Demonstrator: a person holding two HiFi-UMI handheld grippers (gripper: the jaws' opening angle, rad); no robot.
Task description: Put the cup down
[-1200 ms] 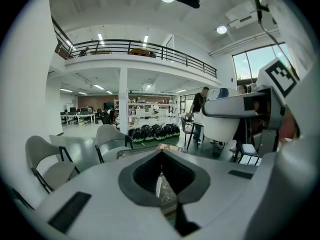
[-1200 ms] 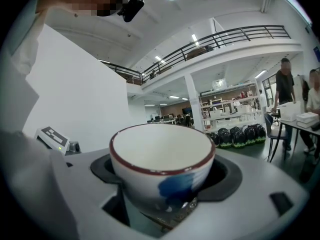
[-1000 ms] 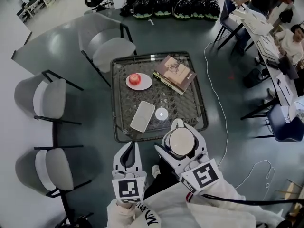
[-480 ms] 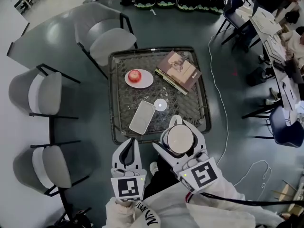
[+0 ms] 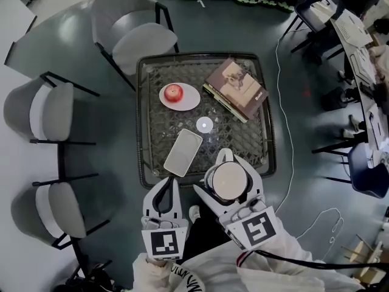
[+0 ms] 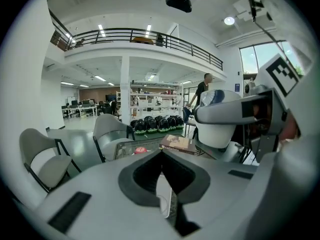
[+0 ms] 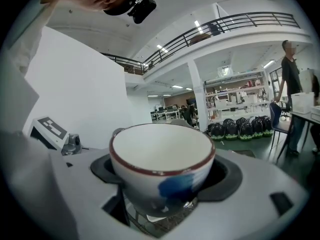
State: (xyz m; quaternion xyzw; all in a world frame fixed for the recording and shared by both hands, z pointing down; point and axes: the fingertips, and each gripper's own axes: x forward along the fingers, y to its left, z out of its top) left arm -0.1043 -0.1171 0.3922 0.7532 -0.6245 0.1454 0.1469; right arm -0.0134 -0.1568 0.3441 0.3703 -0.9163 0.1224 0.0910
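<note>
Cup (image 7: 162, 159) is pinched by right gripper (image 7: 161, 194); its blue blotch is shown only in the right gripper view. Left gripper (image 6: 161, 156) is pressed together.

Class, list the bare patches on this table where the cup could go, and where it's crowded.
Bare for the cup: near right corner, between disc, book and table rim; left strip beside plate and tray. Crowded: far half, plate and book.

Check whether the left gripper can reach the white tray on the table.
Likely yes: the left gripper is empty and the tray lies just ahead, nothing between; the cup in the right gripper sits aside.
</note>
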